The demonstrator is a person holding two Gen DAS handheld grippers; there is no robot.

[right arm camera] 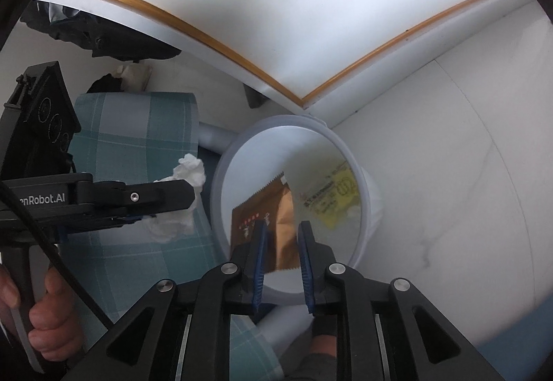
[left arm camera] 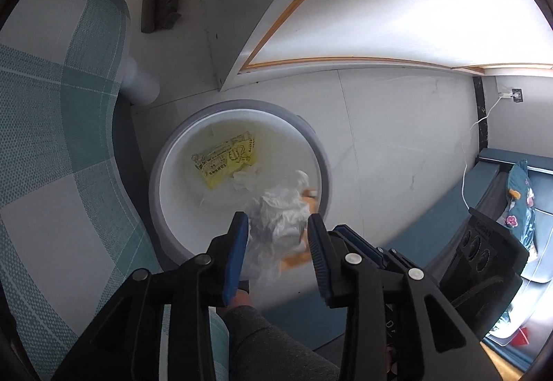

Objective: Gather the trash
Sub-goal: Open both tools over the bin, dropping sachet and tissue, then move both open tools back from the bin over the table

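Left gripper [left arm camera: 278, 255] over bin [left arm camera: 172, 153], checked chair [left arm camera: 62, 125] beside

A white table [left arm camera: 397, 1] with a thin wood-coloured edge stands over pale floor tiles [left arm camera: 397, 139]. Beside the table sits a chair [left arm camera: 62, 125] with teal-and-white check fabric. Well beyond it, a blue sofa [left arm camera: 497, 180] lies against the wall, near a socket [left arm camera: 515, 94] with a white cable.
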